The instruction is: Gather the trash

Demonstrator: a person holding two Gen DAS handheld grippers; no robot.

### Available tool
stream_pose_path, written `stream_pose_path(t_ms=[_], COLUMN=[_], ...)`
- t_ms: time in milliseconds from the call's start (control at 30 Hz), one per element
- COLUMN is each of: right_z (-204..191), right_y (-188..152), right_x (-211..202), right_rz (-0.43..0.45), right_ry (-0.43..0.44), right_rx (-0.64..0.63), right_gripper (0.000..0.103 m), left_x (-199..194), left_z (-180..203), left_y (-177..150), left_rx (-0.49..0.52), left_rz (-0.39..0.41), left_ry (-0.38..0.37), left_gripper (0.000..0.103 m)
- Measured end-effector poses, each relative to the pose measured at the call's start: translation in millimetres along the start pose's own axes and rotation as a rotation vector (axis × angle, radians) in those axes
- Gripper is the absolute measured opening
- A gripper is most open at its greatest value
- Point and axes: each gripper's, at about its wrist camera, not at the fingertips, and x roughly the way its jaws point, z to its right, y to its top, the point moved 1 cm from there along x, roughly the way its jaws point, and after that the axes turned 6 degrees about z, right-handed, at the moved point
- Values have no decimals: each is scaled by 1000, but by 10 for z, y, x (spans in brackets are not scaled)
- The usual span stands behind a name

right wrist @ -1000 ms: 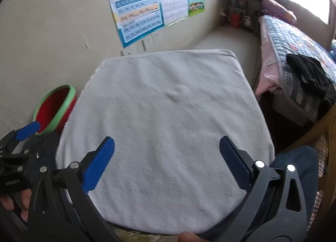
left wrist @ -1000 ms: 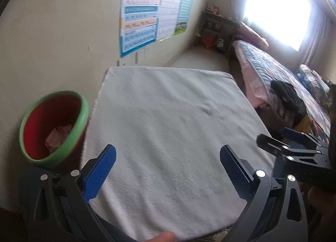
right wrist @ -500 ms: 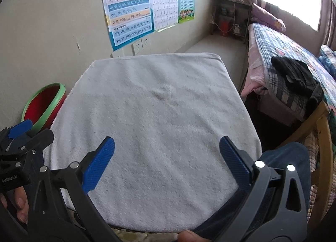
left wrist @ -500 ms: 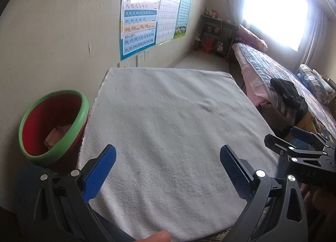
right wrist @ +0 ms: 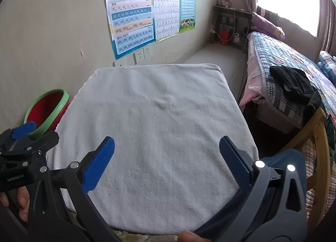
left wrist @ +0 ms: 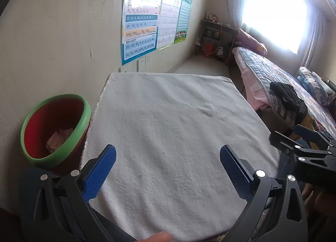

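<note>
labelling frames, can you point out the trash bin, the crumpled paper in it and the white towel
trash bin [left wrist: 84, 114], left wrist view, green rim
crumpled paper [left wrist: 57, 140], left wrist view, middle of the wad
white towel [right wrist: 159, 128], right wrist view, bare middle of the cloth

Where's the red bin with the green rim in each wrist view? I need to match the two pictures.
Left wrist view: the red bin sits at lower left, against the wall, beside the left edge of the white towel-covered table; crumpled paper lies inside.
Right wrist view: the red bin is at middle left, partly hidden behind the left tool; its contents are out of sight.
Shared landmark: the alphabet poster on the wall.
</note>
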Motion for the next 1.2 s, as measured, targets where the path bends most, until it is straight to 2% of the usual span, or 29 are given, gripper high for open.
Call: stream_pose_path(t_ms=[1200], right_z=[-11], right_y=[20], right_x=[45], right_rz=[-3], right_ry=[-24], right_rx=[-7], right_gripper=[98], left_x=[19], left_z=[-6], left_y=[2], left_rx=[17], left_rz=[-3], left_ry=[5], left_gripper=[95])
